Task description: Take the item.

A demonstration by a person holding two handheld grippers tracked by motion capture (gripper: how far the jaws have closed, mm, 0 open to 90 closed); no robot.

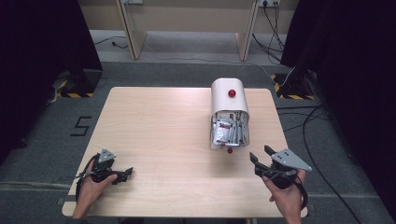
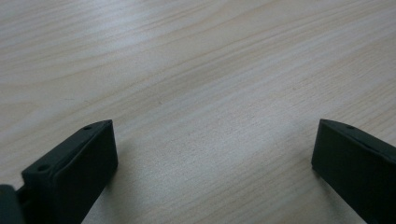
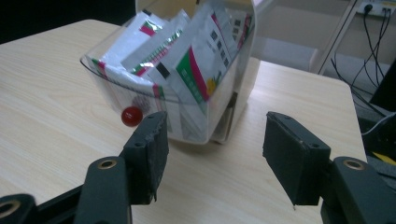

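A white round-topped box (image 1: 224,100) with a red knob (image 1: 232,93) stands right of the table's middle. Its clear front bin (image 1: 228,131) is tilted open toward me, holds several sachets (image 3: 187,56), and has its own small red knob (image 3: 131,116). My right gripper (image 1: 260,152) is open just in front and to the right of the bin, apart from it; in the right gripper view (image 3: 215,140) the jaws stand wide with the bin's lower edge beyond them. My left gripper (image 1: 127,173) is open low over bare wood (image 2: 215,154) at the front left.
The light wooden table (image 1: 159,126) has broad bare room left of the box. Beyond its far edge are a wooden desk frame (image 1: 135,32) and floor cables (image 1: 308,121). Dark curtains flank both sides.
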